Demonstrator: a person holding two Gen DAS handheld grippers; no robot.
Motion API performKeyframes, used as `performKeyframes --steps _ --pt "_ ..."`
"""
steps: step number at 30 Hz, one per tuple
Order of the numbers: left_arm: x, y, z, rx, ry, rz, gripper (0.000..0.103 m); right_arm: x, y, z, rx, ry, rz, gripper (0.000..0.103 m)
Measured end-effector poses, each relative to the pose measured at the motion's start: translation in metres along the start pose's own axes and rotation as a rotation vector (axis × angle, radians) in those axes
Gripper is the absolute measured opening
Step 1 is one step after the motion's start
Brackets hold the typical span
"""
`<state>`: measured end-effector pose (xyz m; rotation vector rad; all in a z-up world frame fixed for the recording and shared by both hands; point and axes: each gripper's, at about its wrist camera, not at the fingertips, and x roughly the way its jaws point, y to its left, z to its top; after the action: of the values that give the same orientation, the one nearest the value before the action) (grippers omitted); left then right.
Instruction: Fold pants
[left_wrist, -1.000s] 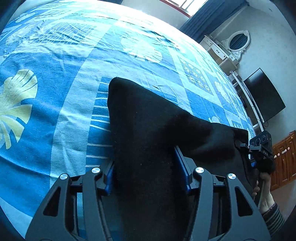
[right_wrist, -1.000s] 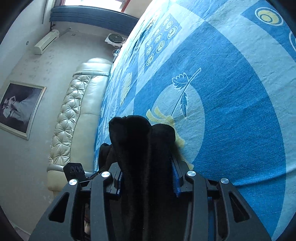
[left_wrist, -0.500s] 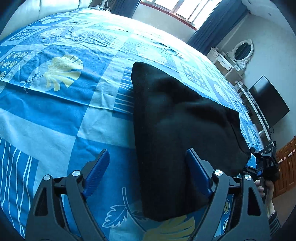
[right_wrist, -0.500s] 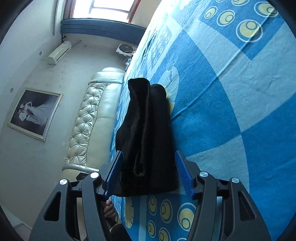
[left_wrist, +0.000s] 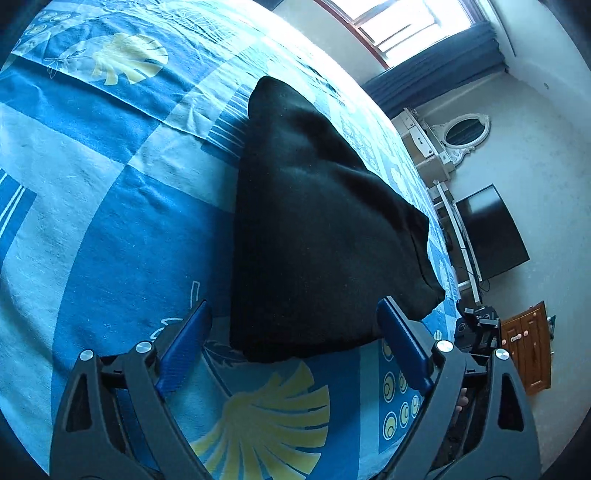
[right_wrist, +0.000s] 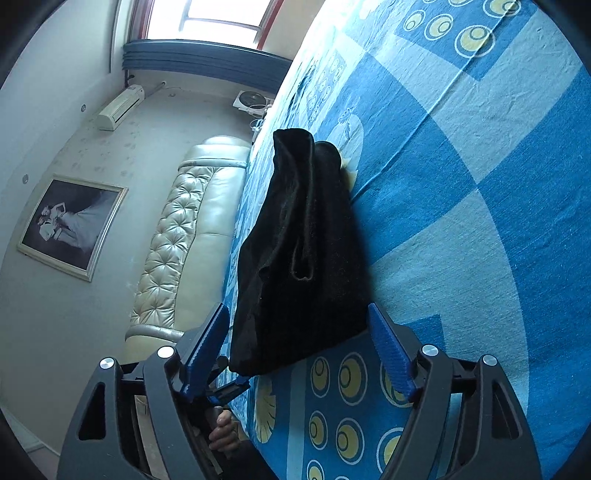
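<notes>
Folded pants (left_wrist: 314, 236) lay on the bed (left_wrist: 92, 221), both the left gripper (left_wrist: 291, 343) and right gripper (right_wrist: 297, 343) opening clear of them; withdrawal should be straight, without snagging cloth.

Bright window (right_wrist: 207, 14), blue curtains (left_wrist: 436, 70), tufted cream headboard (right_wrist: 177, 236), framed photo (right_wrist: 70, 225), wall AC (right_wrist: 120, 107), TV (left_wrist: 491, 232), oval mirror (left_wrist: 463, 129).

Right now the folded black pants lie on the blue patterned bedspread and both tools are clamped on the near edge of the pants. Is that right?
Not quite. The pants do lie folded on the bedspread, but neither tool is clamped on them. The left wrist view shows the left tool with its jaws opening, clear of the cloth; the right wrist view shows the same for the right tool.
</notes>
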<state>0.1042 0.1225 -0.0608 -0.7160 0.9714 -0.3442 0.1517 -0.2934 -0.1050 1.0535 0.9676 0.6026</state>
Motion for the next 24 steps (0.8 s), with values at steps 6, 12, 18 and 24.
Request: performKeyframes --steps 6,12,18,24 --pt "0.007 0.007 0.004 -0.038 0.019 -0.042 0.091 -0.011 0.007 0.001 -0.042 -0.052 -0.129 0.079" --pt "0.014 0.008 0.002 -0.014 0.025 -0.052 0.092 0.005 0.006 0.005 -0.045 0.007 -0.141 0.079" --pt "0.016 0.005 0.001 -0.031 0.019 -0.054 0.089 0.028 0.008 0.01 -0.06 0.04 -0.18 0.062" --pt "0.024 0.0 0.0 -0.04 0.035 -0.01 0.048 0.021 -0.004 0.011 -0.02 0.051 -0.149 0.041"
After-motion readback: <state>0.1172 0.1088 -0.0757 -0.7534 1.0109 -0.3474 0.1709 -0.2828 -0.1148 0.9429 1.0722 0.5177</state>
